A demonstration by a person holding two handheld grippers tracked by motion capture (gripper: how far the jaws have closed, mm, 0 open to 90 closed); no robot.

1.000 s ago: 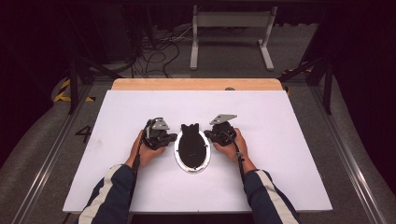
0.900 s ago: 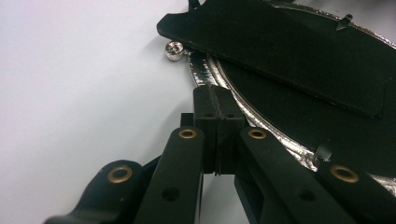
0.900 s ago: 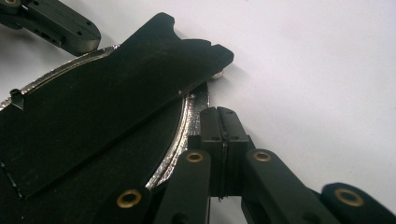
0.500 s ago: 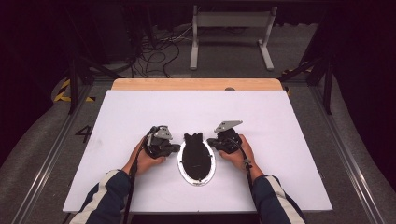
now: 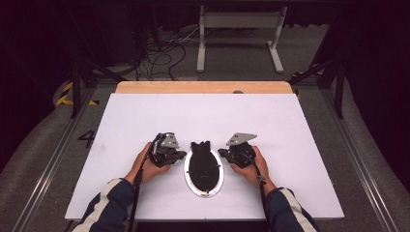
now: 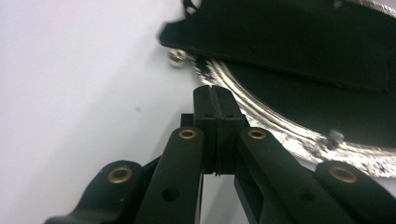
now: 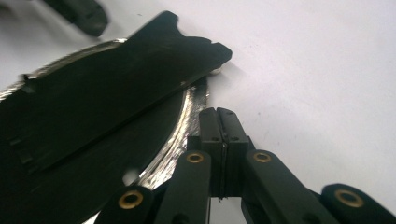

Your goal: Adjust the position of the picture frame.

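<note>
An oval plate with a shiny silver rim and a black inside lies on the white table, near its front middle. A flat black piece with a notched far end lies lengthwise on the plate. My left gripper is shut and empty, its tip right at the plate's left rim. My right gripper is also shut and empty, at the right rim. In the left gripper view the closed jaw tips sit against the rim. The right gripper stands by the rim under the black piece.
A wooden strip borders the table's far edge. Beyond it stand a white metal frame and loose cables on the floor. A small metal stud sits under the black piece's corner. White surface spreads wide on both sides of the hands.
Both hands and their grippers have drawn back toward the near edge, the right one more. The oval plate between them now lies closer to the person too.
</note>
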